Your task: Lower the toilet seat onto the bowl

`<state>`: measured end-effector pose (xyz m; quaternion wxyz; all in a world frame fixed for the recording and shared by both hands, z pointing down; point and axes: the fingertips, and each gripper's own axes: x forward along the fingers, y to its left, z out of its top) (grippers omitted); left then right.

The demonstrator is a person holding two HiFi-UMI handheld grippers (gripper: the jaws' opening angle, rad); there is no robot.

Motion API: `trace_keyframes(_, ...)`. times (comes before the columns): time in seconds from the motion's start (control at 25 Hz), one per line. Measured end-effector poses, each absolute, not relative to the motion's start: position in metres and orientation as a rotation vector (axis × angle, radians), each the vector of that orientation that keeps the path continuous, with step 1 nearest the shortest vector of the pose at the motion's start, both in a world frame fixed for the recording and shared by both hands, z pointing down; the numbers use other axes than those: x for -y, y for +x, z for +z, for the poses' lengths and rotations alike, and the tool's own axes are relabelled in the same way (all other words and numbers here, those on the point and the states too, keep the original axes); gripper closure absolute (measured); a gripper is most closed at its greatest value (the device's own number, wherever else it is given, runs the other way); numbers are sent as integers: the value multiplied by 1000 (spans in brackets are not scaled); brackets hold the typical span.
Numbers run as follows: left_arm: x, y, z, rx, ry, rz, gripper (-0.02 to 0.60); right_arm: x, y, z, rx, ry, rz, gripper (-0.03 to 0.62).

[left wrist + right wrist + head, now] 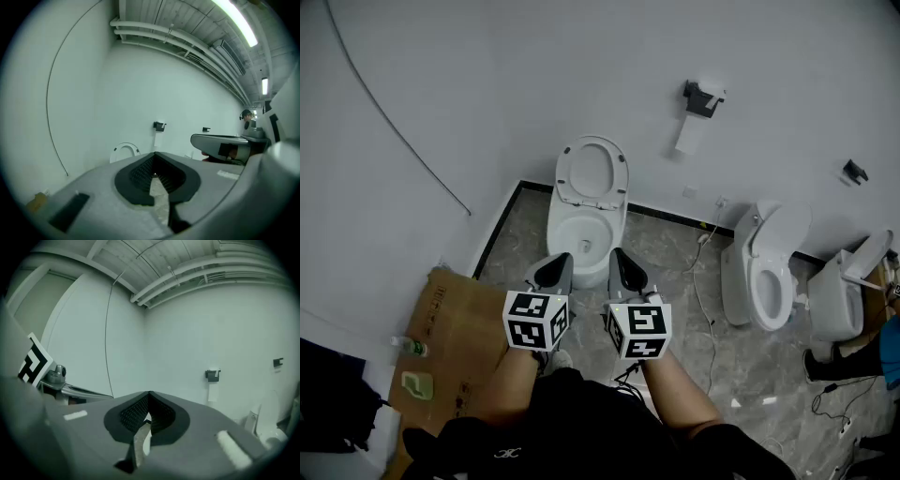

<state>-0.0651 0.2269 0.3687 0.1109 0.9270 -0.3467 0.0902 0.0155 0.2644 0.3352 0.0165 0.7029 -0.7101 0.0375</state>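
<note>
A white toilet [584,230] stands against the back wall, ahead of me. Its seat [592,172] is raised and leans upright on the wall, leaving the bowl open. In the left gripper view the raised seat [124,151] peeks over the jaws. My left gripper [554,268] and right gripper [624,266] hover side by side just in front of the bowl, apart from it. In each gripper view, left gripper [154,155] and right gripper [149,395], the jaws meet at the tips with nothing between them.
Two more toilets [768,267] [847,292] stand at the right, with cables [703,298] on the floor between. A paper holder [703,97] hangs on the wall. Cardboard [450,337] with a bottle [412,347] lies at the left. A person's leg [853,354] shows at the right edge.
</note>
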Motion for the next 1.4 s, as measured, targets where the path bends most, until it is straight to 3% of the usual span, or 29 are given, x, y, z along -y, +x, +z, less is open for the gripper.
trace_keyframes(1.4,-81,-63,383,892,2688,265,572,-124,8,357,2087,2203,210,585)
